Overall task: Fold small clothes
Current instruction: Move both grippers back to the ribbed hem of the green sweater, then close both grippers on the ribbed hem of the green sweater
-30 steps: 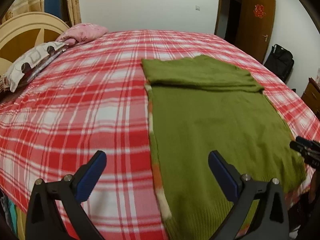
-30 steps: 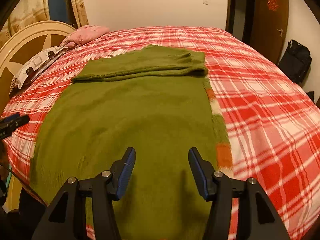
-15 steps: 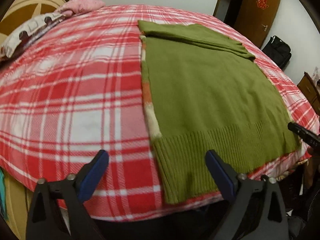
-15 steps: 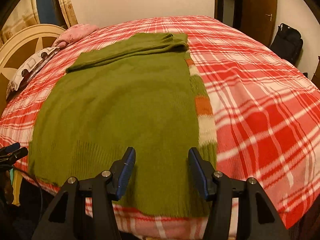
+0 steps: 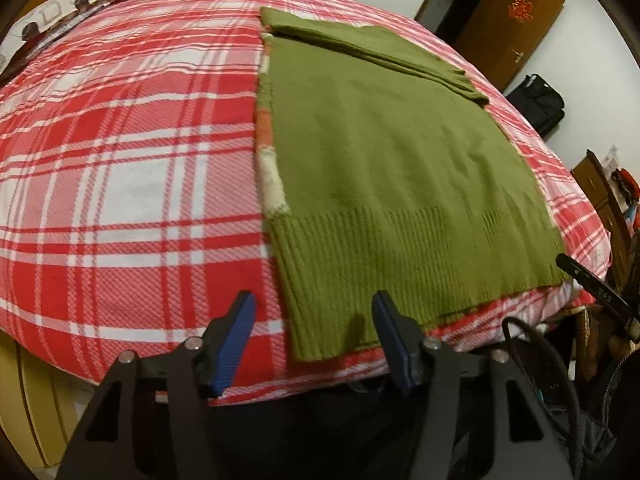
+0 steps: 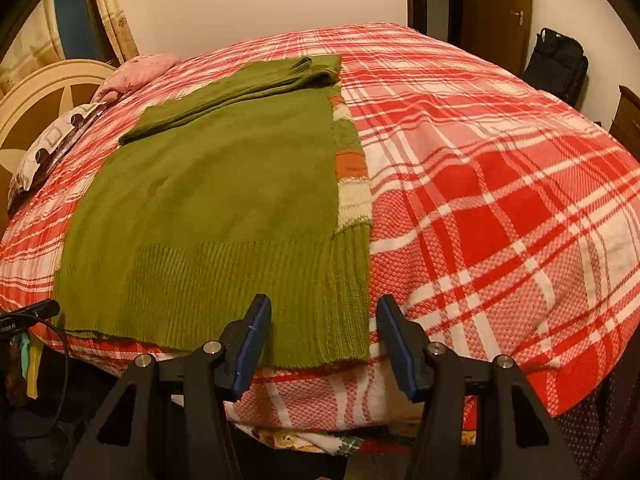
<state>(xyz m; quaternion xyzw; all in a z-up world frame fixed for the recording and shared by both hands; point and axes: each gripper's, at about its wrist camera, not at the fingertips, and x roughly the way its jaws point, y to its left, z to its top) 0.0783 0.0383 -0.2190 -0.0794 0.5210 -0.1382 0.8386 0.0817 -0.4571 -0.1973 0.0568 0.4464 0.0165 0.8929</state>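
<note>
Around: pillows (image 5: 60, 16) by the headboard; black bag (image 6: 556, 64) beside the door.
Sweater (image 5: 392, 184): flat on bed (image 5: 120, 160), long axis hem-to-headboard.
Left tool (image 5: 314, 340): has just been closing, apart over hem corner.
Right tool (image 6: 324, 340): apart, empty.

I see a bed with a red-and-white plaid blanket (image 5: 120, 160), a pink pillow (image 6: 140, 76) and a patterned pillow (image 6: 52, 144) by the headboard (image 6: 44, 92). A brown door (image 5: 508, 24) and black bag (image 6: 556, 64) stand beyond.

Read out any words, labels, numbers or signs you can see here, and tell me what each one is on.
Nothing reads clearly.
Red emblem on the brown door: perhaps a character, too blurred to read.
White print on the right gripper, in the left wrist view: too small to read.
</note>
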